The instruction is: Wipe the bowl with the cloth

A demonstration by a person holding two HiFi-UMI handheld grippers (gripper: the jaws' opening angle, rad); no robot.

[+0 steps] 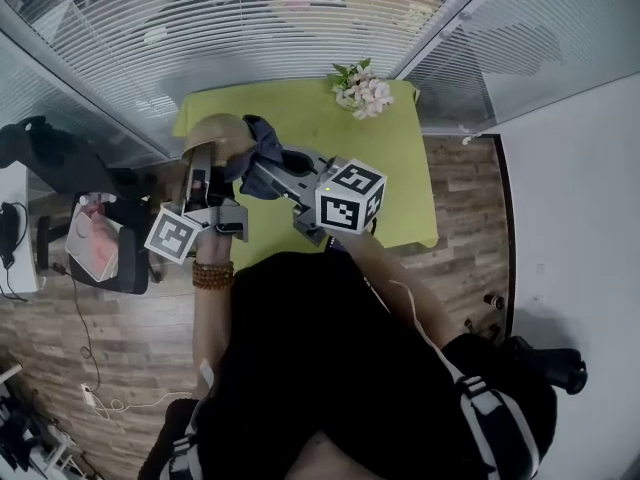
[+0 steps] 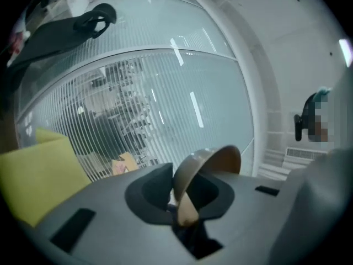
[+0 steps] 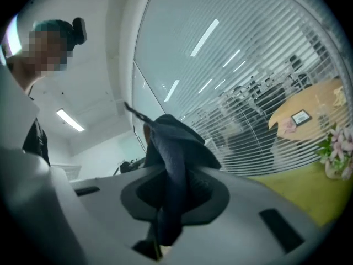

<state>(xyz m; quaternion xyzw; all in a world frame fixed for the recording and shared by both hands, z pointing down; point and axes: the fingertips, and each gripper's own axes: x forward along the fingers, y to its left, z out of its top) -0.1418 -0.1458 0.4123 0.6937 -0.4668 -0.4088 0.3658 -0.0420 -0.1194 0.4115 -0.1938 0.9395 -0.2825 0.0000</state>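
Brown bowl (image 1: 216, 134), clamped by its rim in the left gripper (image 2: 182, 196) above the green table (image 1: 400, 168), sits just left of the dark cloth (image 1: 262, 142) pinched in the right gripper (image 3: 170, 199).

In the head view the left claw (image 1: 203, 180) covers the near side of the bowl (image 1: 215, 133), and the right claw (image 1: 258, 175) hides the near end of the cloth (image 1: 264, 144). Between each claw's jaws, the gripped edge drops out of sight.
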